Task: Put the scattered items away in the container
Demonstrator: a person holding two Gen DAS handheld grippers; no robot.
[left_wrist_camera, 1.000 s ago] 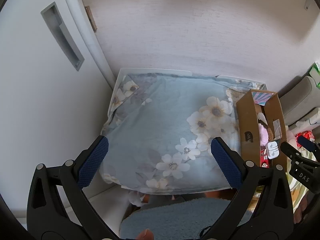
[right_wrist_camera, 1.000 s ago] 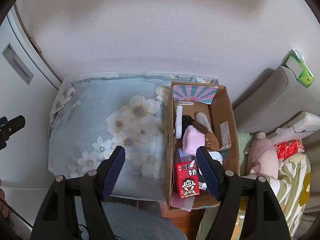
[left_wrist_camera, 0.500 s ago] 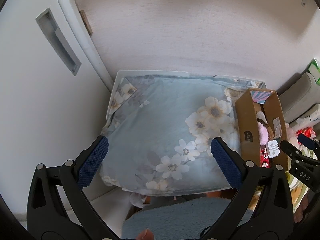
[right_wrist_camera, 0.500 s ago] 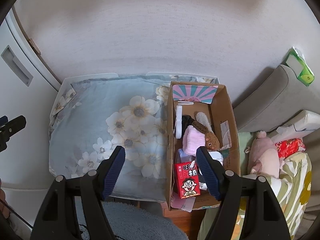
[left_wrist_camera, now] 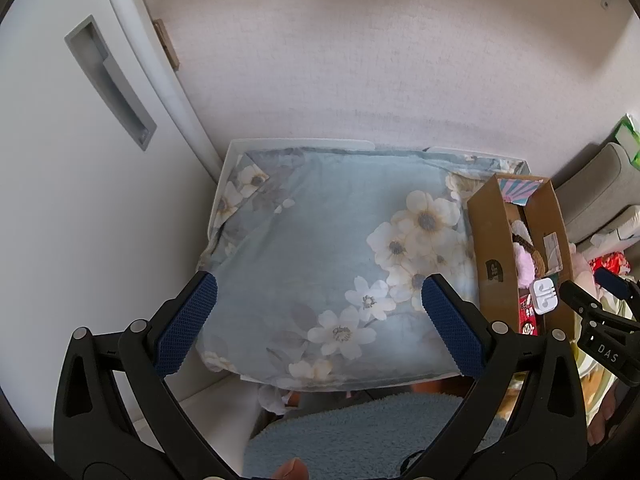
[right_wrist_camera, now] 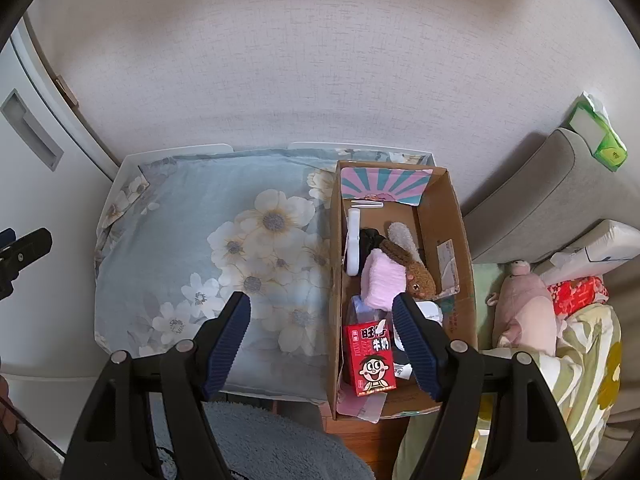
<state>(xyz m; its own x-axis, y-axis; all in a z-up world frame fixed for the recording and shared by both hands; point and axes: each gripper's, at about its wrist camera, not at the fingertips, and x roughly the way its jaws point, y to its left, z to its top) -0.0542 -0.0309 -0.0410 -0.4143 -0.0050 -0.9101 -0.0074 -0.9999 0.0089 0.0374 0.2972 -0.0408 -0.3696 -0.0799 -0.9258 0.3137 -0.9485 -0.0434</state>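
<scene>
An open cardboard box [right_wrist_camera: 464, 248] stands at the right end of a blue floral cushion [right_wrist_camera: 192, 248]. Inside it lie a red milk carton [right_wrist_camera: 370, 356], a pink fluffy item [right_wrist_camera: 382, 280], a brown plush rabbit [right_wrist_camera: 416, 276], a white clip [right_wrist_camera: 353, 240] and a striped card [right_wrist_camera: 386, 186]. My right gripper [right_wrist_camera: 321, 300] hangs open over the box's left wall, nothing between its fingers. In the left wrist view the box [left_wrist_camera: 490, 236] sits at the right with a white earphone case [left_wrist_camera: 544, 295] in it. My left gripper [left_wrist_camera: 318, 282] is open above the cushion [left_wrist_camera: 320, 232], holding nothing.
A white door [left_wrist_camera: 80, 200] with a recessed handle closes the left side, and a wall runs behind. Right of the box are a pink plush pig [right_wrist_camera: 524, 308], a red packet [right_wrist_camera: 580, 294], a grey sofa arm [right_wrist_camera: 532, 204] and a green tissue pack [right_wrist_camera: 600, 136]. Fuzzy blue-grey cloth [right_wrist_camera: 260, 440] lies below.
</scene>
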